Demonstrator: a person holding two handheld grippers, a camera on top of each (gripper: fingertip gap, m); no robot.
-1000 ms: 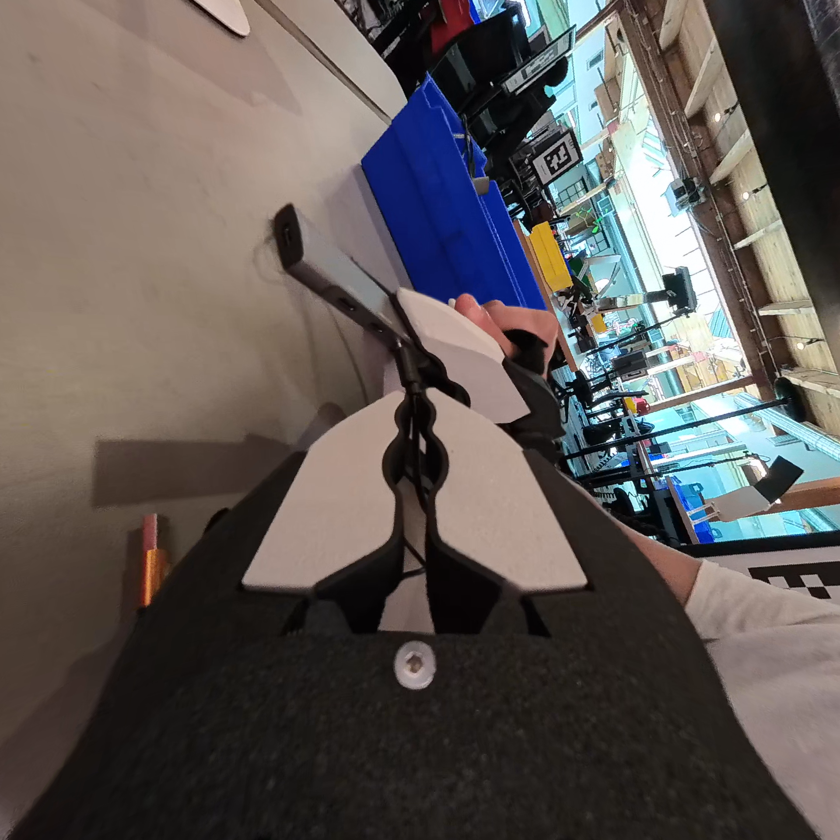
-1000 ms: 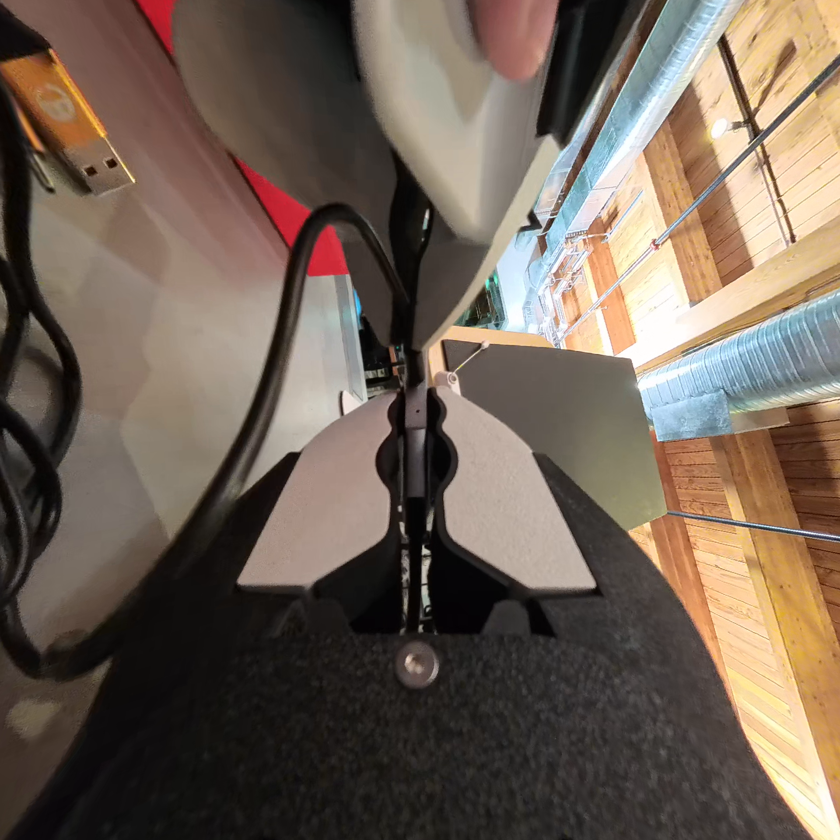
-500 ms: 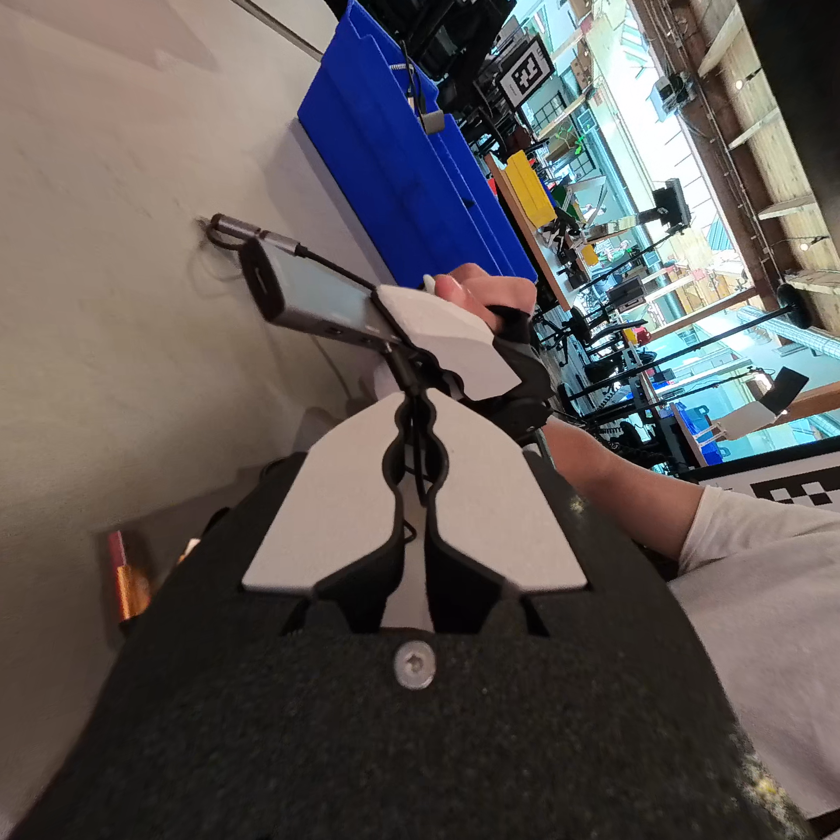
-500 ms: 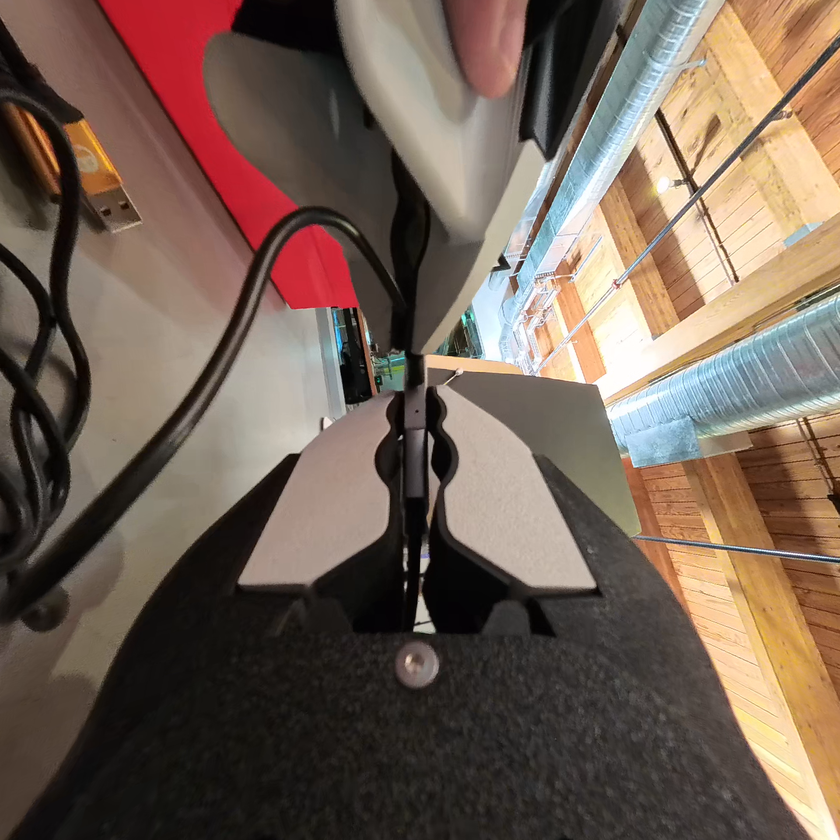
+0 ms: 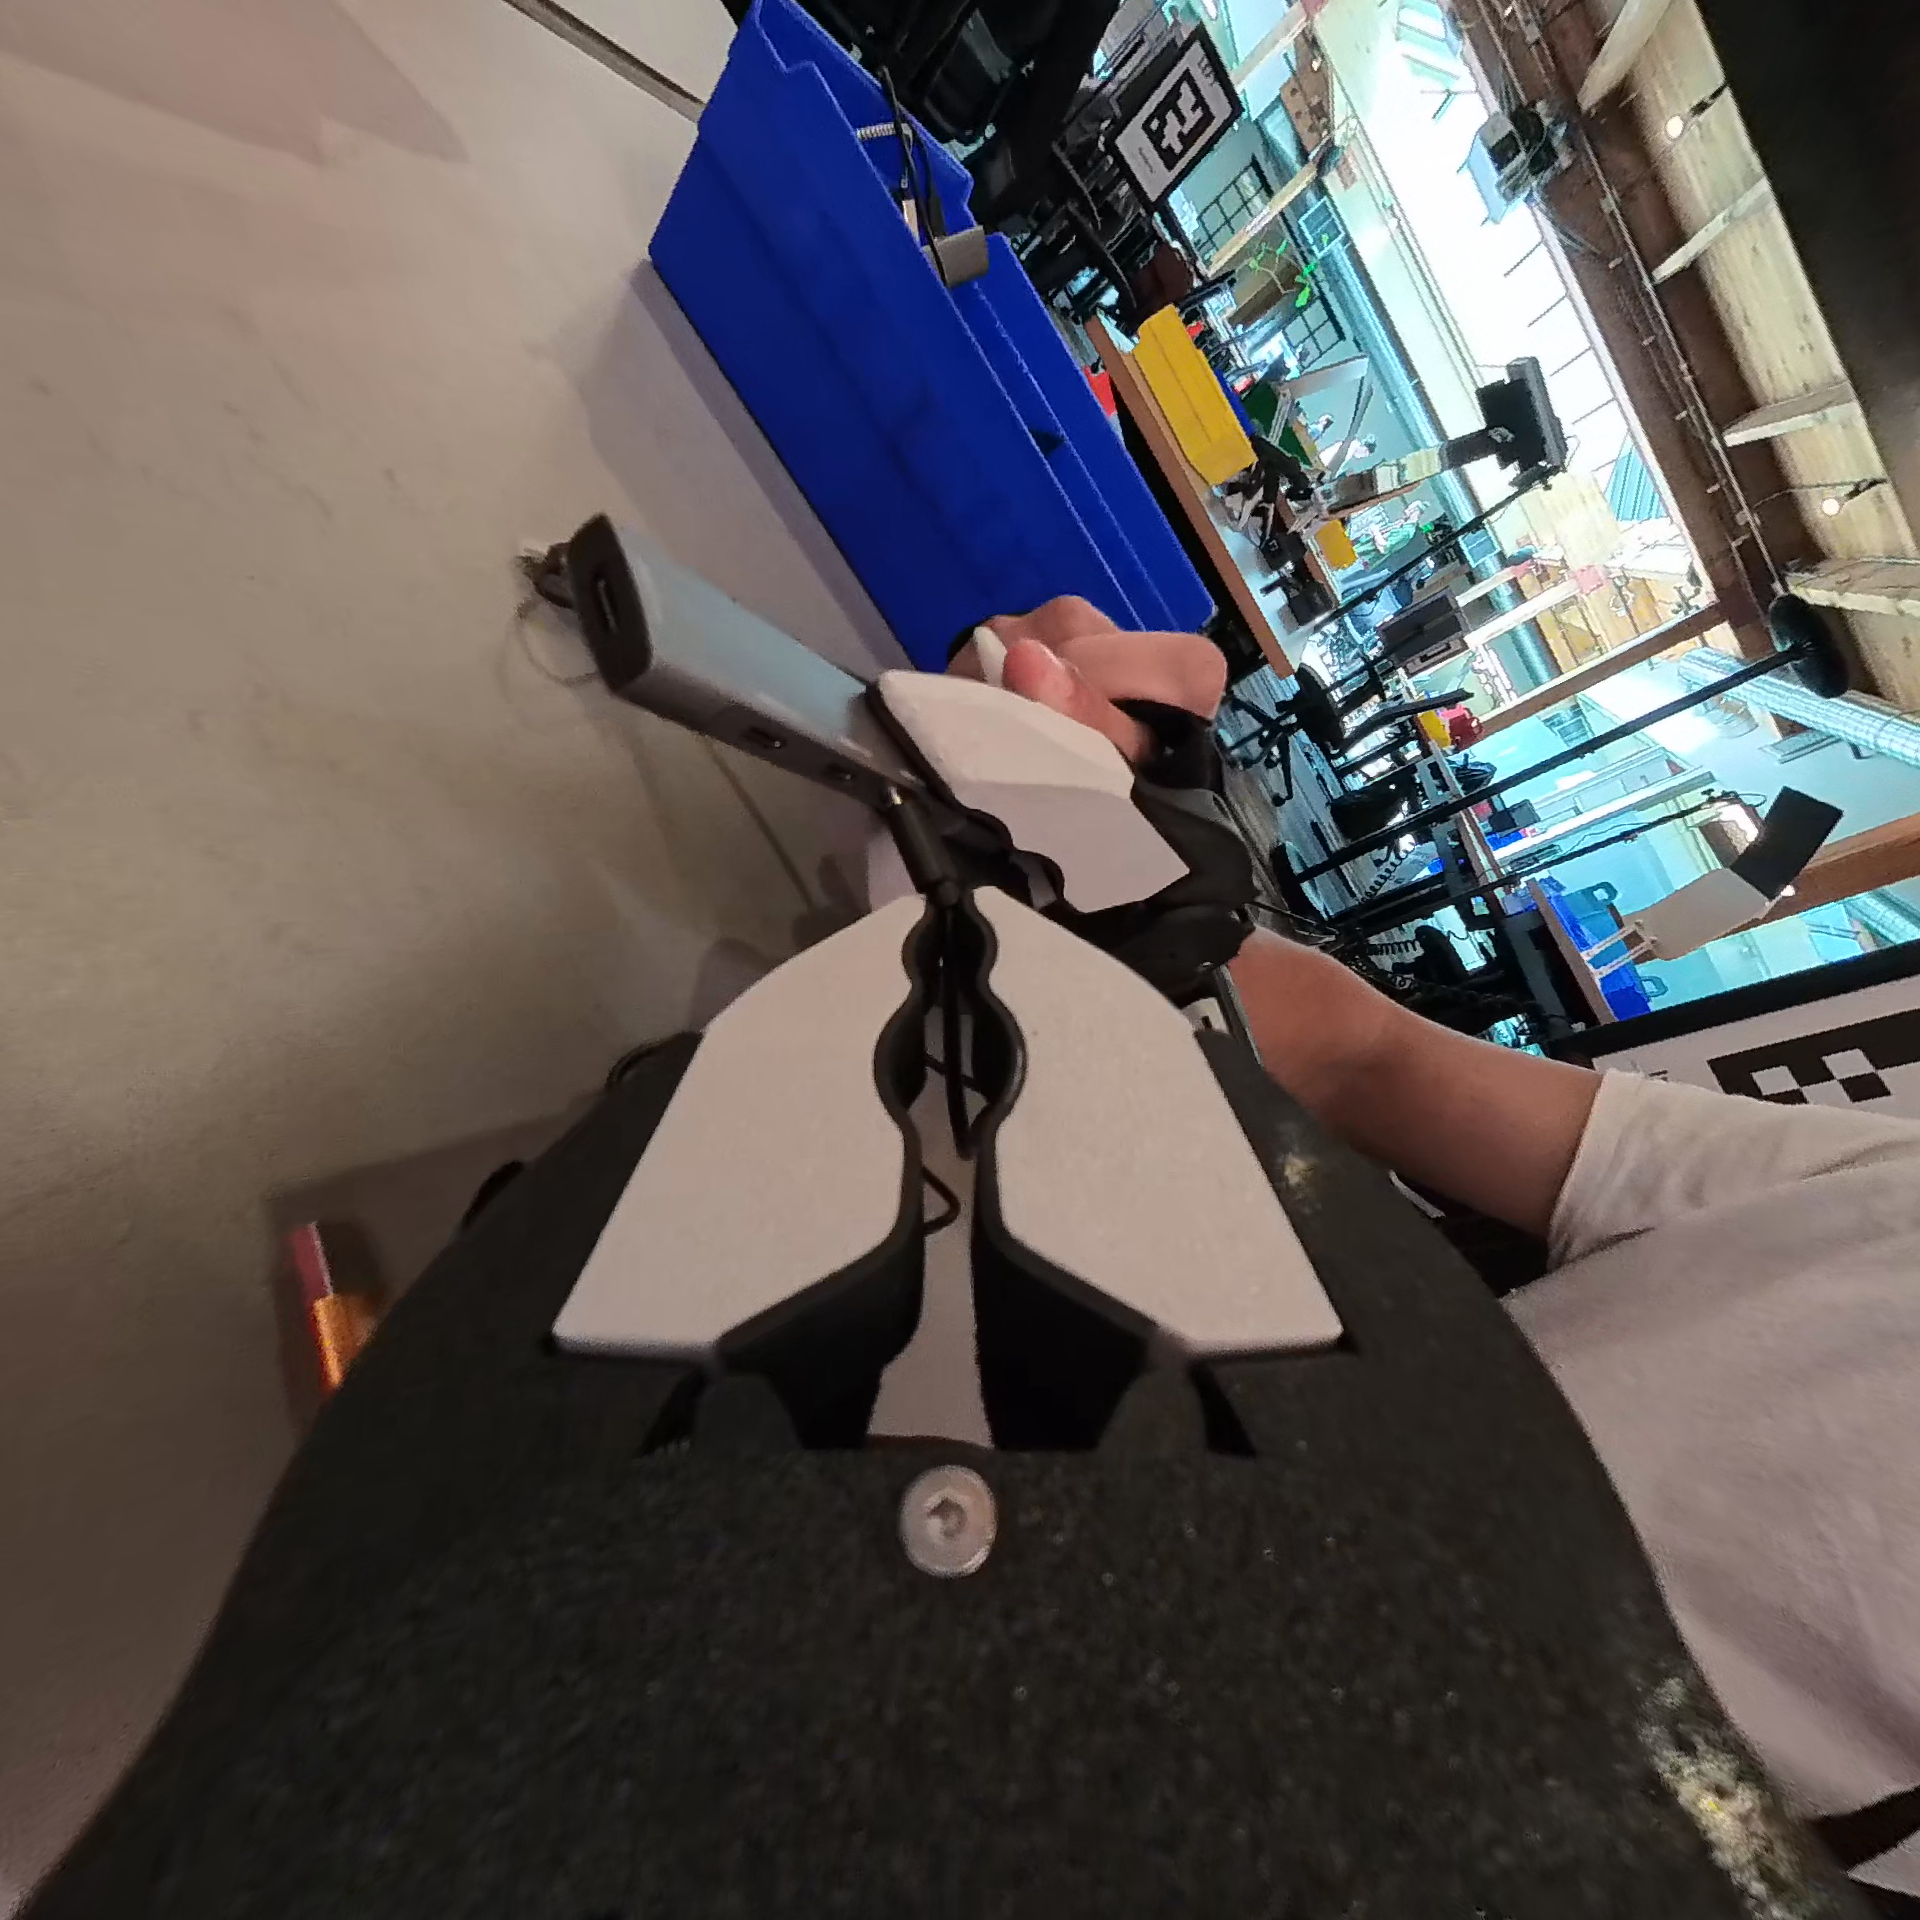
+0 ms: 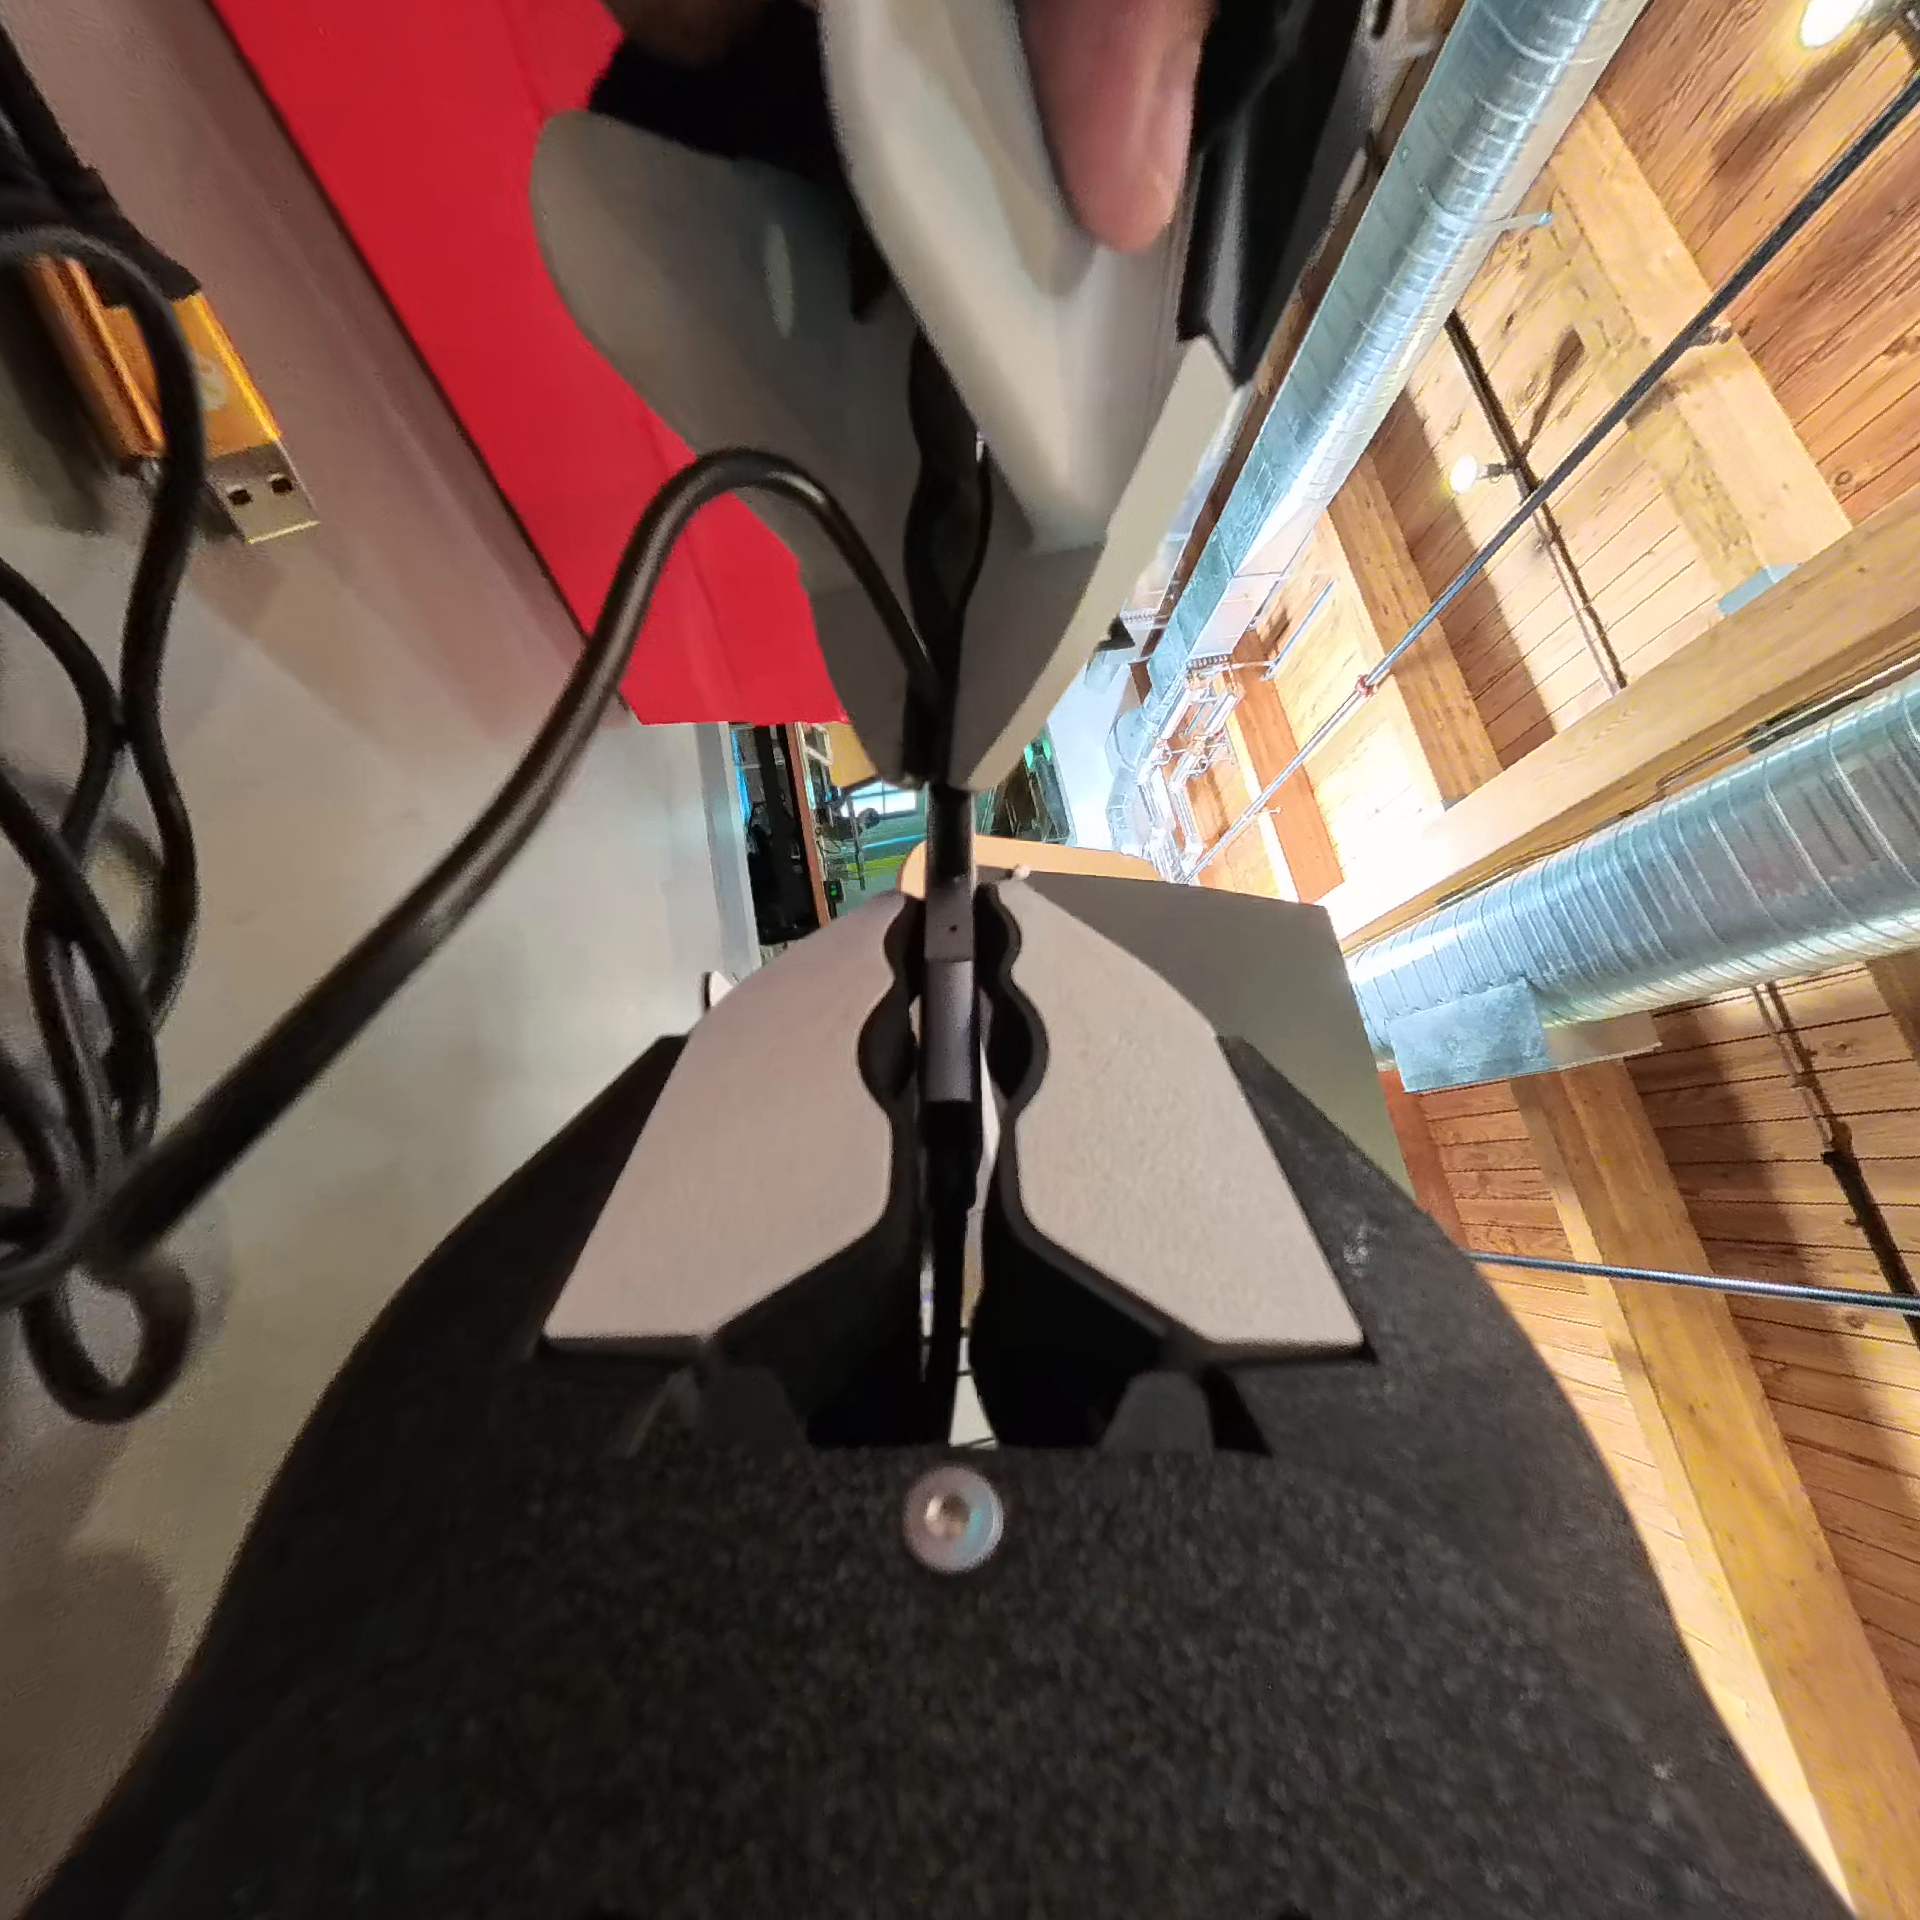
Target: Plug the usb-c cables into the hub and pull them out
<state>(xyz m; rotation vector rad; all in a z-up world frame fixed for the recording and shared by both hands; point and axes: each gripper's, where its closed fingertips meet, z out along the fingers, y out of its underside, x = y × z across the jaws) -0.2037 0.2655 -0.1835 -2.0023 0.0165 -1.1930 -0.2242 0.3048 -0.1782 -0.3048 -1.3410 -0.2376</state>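
Both grippers engaged, mid-air above the grey table [image 5: 260, 520].

Right gripper [image 5: 935, 769]: seen from the left wrist view at about 12 o'clock, its white fingers pinched on one end of the hub [image 5: 717, 665]. The hub is a slim grey bar with its long axis running from the right gripper toward 10 o'clock, free end tilted down near the table. Small ports show along its lower edge, and a larger one on the end face.

Left gripper [image 5: 951, 935]: fingers pressed together on a thin black usb-c cable [image 5: 940, 883]. Its plug sits just ahead of the tips, at the hub's near edge beside the right gripper. I cannot tell whether it is fully seated.

Key relation: the plug axis runs roughly 12 o'clock from my left fingers, crossing the hub's long axis. My judgement: any push or pull should stay along that line, with the right gripper bracing.

Right wrist view: hub edge-on between its fingers, cable [image 6: 436, 894] looping away to 8 o'clock.
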